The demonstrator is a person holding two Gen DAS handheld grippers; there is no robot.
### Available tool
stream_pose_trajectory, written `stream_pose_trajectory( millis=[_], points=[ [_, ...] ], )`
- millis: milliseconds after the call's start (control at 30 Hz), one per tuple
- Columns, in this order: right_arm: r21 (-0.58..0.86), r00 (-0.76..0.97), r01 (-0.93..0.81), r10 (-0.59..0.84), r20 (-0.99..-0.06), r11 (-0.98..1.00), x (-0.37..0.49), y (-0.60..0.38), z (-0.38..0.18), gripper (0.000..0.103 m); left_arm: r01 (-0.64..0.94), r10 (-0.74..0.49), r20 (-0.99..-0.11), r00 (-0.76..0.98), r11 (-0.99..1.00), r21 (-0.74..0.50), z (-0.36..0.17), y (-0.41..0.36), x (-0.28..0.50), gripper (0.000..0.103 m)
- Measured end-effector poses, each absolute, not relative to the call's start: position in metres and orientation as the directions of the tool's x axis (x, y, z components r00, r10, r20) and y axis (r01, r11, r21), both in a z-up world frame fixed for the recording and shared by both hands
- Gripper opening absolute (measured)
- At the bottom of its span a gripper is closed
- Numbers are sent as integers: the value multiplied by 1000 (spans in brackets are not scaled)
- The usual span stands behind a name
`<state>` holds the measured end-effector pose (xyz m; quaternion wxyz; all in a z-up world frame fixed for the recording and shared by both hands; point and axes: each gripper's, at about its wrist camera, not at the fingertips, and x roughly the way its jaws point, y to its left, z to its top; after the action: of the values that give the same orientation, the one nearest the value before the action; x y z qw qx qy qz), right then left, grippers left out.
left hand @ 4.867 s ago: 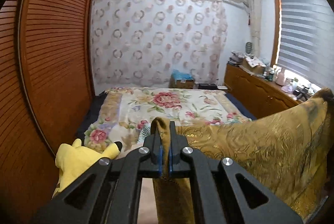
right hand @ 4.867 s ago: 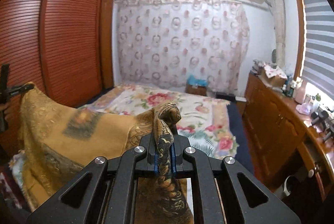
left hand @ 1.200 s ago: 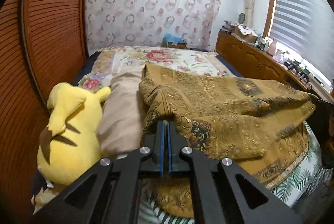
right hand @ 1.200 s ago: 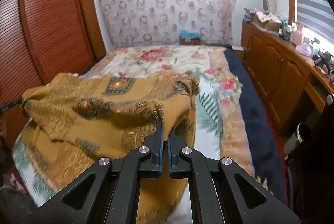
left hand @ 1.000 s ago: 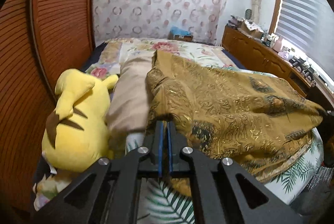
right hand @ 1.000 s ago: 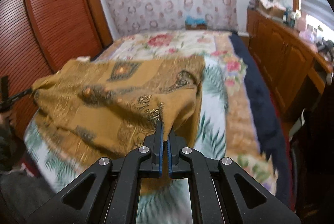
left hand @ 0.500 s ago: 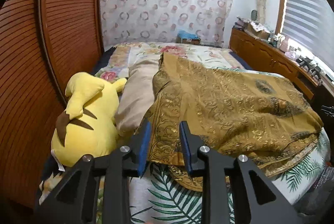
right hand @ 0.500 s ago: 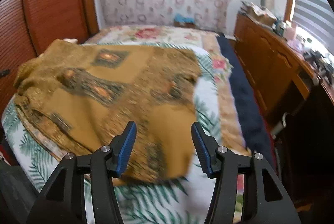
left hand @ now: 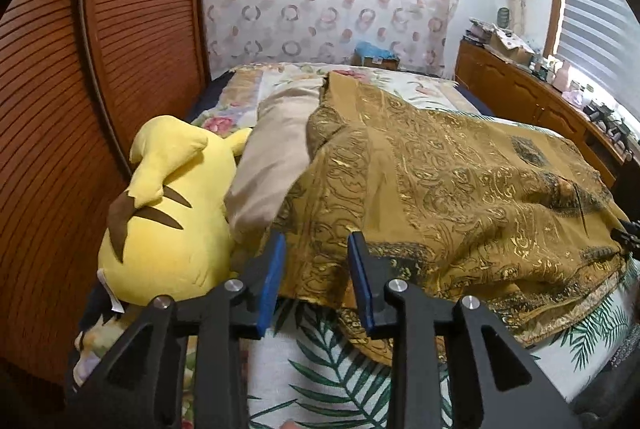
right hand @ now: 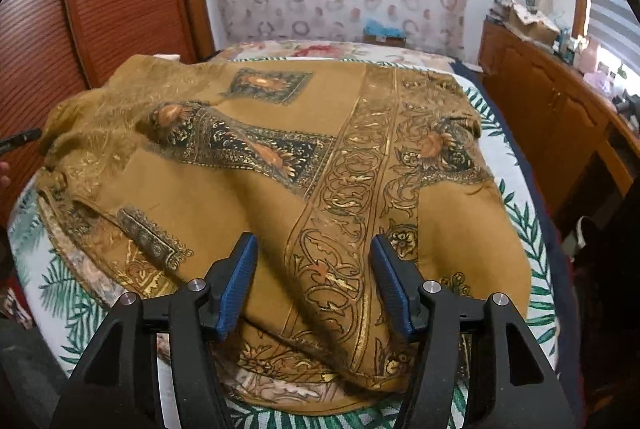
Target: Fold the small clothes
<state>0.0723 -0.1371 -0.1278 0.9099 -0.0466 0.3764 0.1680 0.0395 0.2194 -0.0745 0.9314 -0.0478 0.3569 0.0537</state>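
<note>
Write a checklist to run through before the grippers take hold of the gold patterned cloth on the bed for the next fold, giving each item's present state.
1. Left gripper open and free of fabric: ok, the jaws stand apart with nothing between them.
2. Right gripper open: ok, the jaws stand wide above the cloth.
3. Gold patterned cloth resting on the bed, not hanging: ok.
4. Cloth lying flat: not ok, ridges and wrinkles run across it.
5. Near edges aligned: not ok, a lower layer sticks out under the top one.
6. Cloth clear of the beige pillow beside the yellow plush toy: not ok, its left edge lies on the pillow.
</note>
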Motion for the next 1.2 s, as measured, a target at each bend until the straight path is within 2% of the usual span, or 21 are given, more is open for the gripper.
stream_pose_trajectory(
  millis=[267, 400, 533, 633, 700, 867, 1033, 1200],
  points=[
    [38, 653, -332, 259, -711, 942, 74, -136, -131, 60, -110, 84, -664, 743, 994, 2, -66, 221, 58, 31],
    [42, 647, -338, 264, -715, 940, 75, -136, -131, 60, -80, 40, -679, 733, 996, -29, -69, 223, 73, 31],
    [53, 638, -338, 270, -721, 940, 79, -136, -133, 60, -73, 36, -724, 689, 997, -20, -85, 224, 87, 32],
    [52, 638, -338, 270, -721, 940, 80, -136, -133, 60, -121, 114, -779, 617, 991, 49, -105, 229, 96, 33],
    [54, 637, -339, 272, -721, 939, 80, -136, -133, 60, -119, 79, -803, 591, 993, 10, -117, 234, 96, 33],
    [68, 634, -343, 284, -720, 937, 82, -137, -135, 60, -126, -42, -800, 598, 981, -146, -118, 247, 83, 33],
    [75, 631, -343, 289, -720, 936, 82, -139, -136, 60, -92, -106, -790, 604, 975, -201, -118, 237, 63, 34],
    [74, 630, -343, 288, -721, 936, 82, -139, -136, 60, -94, -113, -790, 603, 973, -211, -116, 224, 44, 34]
  ],
)
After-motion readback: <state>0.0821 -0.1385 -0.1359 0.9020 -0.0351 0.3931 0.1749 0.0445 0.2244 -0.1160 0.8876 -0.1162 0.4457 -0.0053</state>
